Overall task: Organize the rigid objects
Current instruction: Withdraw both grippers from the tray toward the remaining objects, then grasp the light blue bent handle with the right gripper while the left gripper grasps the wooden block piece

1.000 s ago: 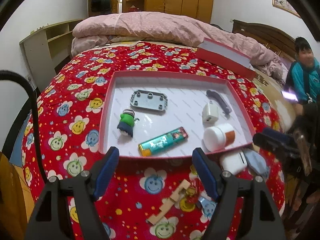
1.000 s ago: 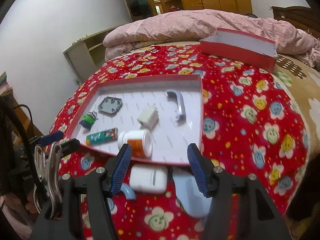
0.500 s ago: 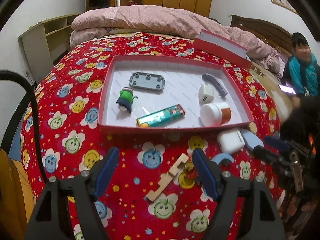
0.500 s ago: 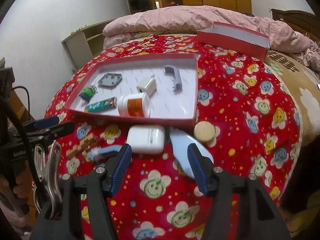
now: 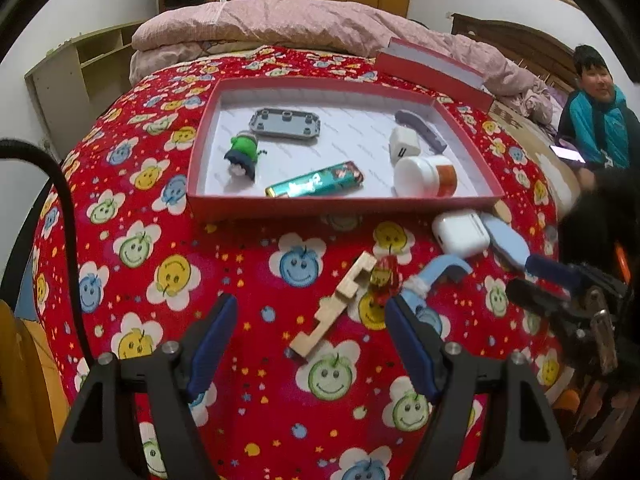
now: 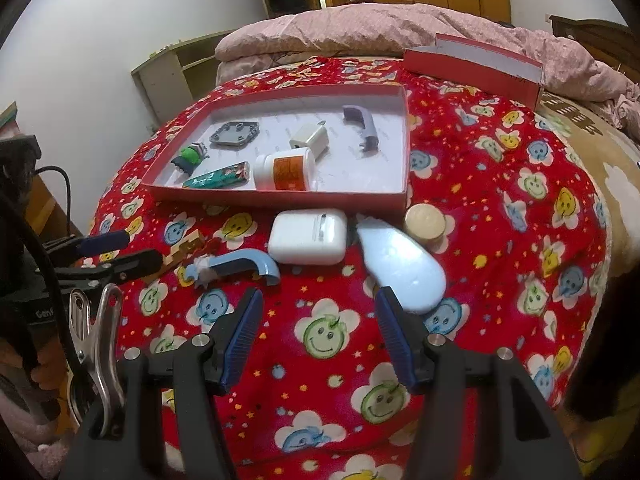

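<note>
A red tray [image 5: 344, 202] on the flowered bedspread holds a grey plate [image 5: 285, 123], a green figure [image 5: 242, 152], a green lighter [image 5: 316, 184], a white charger [image 5: 405, 145], a grey handle [image 5: 420, 128] and a white jar [image 5: 426, 176]. In front of it lie a wooden piece [image 5: 334, 304], a small red figure [image 5: 384, 276], a blue hook [image 6: 234, 266], a white case [image 6: 307, 237], a pale blue oval [image 6: 404, 266] and a round disc [image 6: 424, 220]. My left gripper [image 5: 311, 302] is open over the wooden piece. My right gripper [image 6: 318, 296] is open, short of the case and the oval.
A red box lid [image 5: 432, 72] lies behind the tray against a pink quilt [image 5: 280, 24]. A person [image 5: 596, 120] sits at the bed's right side with a phone. A pale shelf [image 5: 80, 68] stands on the left. A metal clip [image 6: 96, 344] hangs by my right gripper.
Both grippers have drawn back from the tray toward the bed's near edge and sunk a little. The loose items before the tray came fully into view. Neither opening has changed.
</note>
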